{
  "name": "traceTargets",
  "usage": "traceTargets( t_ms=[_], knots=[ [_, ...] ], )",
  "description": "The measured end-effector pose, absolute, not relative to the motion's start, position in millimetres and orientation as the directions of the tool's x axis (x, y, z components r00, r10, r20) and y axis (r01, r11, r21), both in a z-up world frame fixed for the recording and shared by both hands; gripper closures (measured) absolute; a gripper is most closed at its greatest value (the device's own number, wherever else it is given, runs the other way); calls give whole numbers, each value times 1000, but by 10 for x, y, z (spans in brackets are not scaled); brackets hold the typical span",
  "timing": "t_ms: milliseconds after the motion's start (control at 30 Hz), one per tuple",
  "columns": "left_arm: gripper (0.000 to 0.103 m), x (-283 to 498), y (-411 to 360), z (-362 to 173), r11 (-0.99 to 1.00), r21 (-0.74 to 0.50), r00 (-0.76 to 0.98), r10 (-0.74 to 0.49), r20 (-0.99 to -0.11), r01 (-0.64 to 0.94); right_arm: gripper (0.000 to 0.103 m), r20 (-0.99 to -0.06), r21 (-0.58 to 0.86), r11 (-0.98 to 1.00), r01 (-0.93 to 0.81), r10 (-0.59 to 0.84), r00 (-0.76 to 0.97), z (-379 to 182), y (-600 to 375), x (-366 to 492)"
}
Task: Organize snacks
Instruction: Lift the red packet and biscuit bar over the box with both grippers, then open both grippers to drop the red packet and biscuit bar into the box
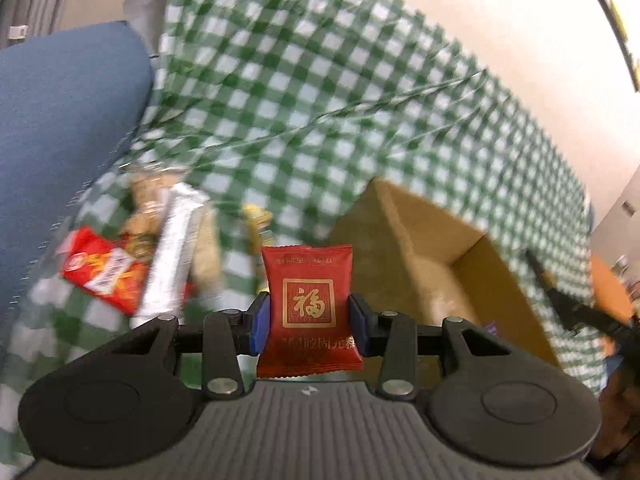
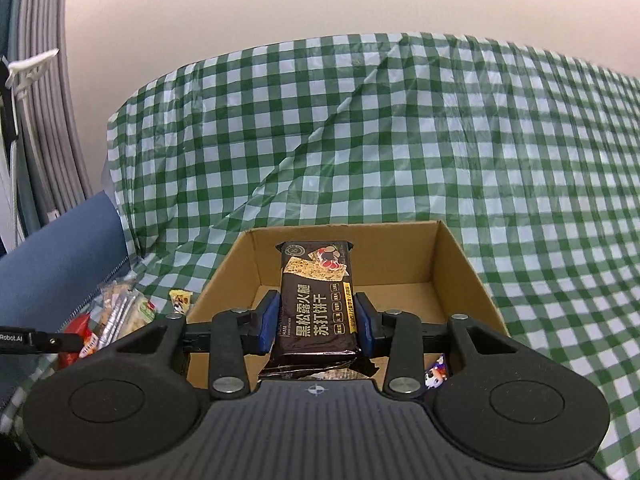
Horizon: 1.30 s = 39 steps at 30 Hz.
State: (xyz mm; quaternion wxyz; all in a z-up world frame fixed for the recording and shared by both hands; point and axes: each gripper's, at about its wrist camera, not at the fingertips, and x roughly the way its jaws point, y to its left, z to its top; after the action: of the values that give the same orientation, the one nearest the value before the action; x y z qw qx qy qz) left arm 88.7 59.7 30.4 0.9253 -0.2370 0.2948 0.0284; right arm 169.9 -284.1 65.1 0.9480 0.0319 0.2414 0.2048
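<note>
My left gripper (image 1: 310, 322) has its blue pads clamped on the sides of a small red foil sachet (image 1: 309, 304) printed with a gold character, held upright above the cloth. My right gripper (image 2: 316, 322) is closed on a dark brown cracker packet (image 2: 316, 304) with white lettering, which points lengthwise into an open brown cardboard box (image 2: 460, 264).

Under both lies a green-and-white checked plastic tablecloth (image 2: 400, 140), creased in long diagonal folds, with a plain pale wall (image 2: 280, 8) behind it and grey pleated curtains (image 2: 44, 120) at the left edge.

The left wrist view, blurred, shows the loose pile beside the box: a red-orange wrapper (image 1: 102, 274), a long silver stick pack (image 1: 170, 256) lying across it and beige snacks behind. A blue padded surface (image 1: 60, 140) borders the cloth there. The other gripper's black finger (image 1: 568, 304) enters at the far right.

Only the right wrist view lets me see into the box: its floor ahead is bare cardboard, and a small purple-and-white wrapped sweet (image 2: 436, 374) sits in the near right corner.
</note>
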Motion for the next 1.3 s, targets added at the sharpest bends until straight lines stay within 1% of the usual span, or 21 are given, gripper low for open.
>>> traceTargets(
  t_ms=[367, 500, 633, 667, 700, 733, 767, 933, 1000, 1067, 1100, 1167, 1200, 1233, 1267, 1300],
  knots=[
    [58, 1140, -368, 897, 911, -413, 875, -211, -436, 13, 62, -453, 200, 916, -349, 402, 796, 632, -2942, 1751],
    [58, 1226, -635, 1019, 922, -379, 878, -243, -412, 77, 62, -455, 205, 916, -343, 400, 795, 625, -2968, 1757],
    [57, 1297, -787, 1084, 919, -378, 872, -276, -403, 116, 62, -457, 208, 917, -340, 398, 795, 623, -2980, 1772],
    [55, 1314, -820, 1092, 919, -373, 868, -283, -407, 125, 62, -459, 209, 918, -336, 396, 796, 622, -2984, 1772],
    [50, 1333, -862, 1095, 924, -360, 863, -284, -418, 130, 62, -461, 208, 920, -332, 391, 796, 622, -2978, 1774],
    [41, 1334, -893, 1092, 928, -348, 861, -282, -424, 133, 62, -466, 203, 924, -324, 382, 798, 620, -2970, 1778],
    [40, 1322, -913, 1086, 931, -338, 861, -281, -424, 137, 61, -470, 197, 929, -313, 370, 801, 619, -2964, 1784],
    [40, 1189, -859, 989, 940, -319, 874, -254, -415, 121, 61, -482, 197, 939, -280, 342, 807, 606, -2988, 1794],
    [42, 1085, -784, 933, 946, -305, 885, -234, -403, 111, 61, -484, 201, 940, -274, 339, 807, 599, -2994, 1795],
    [52, 969, -686, 876, 950, -294, 894, -219, -391, 104, 61, -484, 211, 941, -265, 336, 808, 599, -2997, 1791],
    [56, 915, -626, 848, 952, -291, 896, -211, -390, 97, 61, -483, 216, 941, -260, 334, 810, 600, -2997, 1789],
    [67, 808, -456, 790, 954, -291, 898, -186, -399, 69, 61, -481, 222, 941, -255, 333, 811, 600, -2982, 1774],
    [70, 756, -350, 764, 955, -292, 897, -172, -407, 51, 61, -481, 222, 941, -257, 335, 810, 600, -2967, 1765],
    [75, 707, -227, 735, 954, -297, 894, -162, -417, 34, 61, -479, 219, 941, -259, 335, 811, 601, -2947, 1755],
    [78, 658, -96, 704, 955, -296, 892, -144, -429, 12, 61, -476, 214, 941, -262, 335, 813, 604, -2927, 1744],
    [79, 603, 28, 675, 958, -285, 891, -119, -438, -12, 61, -472, 209, 941, -265, 334, 815, 610, -2898, 1732]
  ],
)
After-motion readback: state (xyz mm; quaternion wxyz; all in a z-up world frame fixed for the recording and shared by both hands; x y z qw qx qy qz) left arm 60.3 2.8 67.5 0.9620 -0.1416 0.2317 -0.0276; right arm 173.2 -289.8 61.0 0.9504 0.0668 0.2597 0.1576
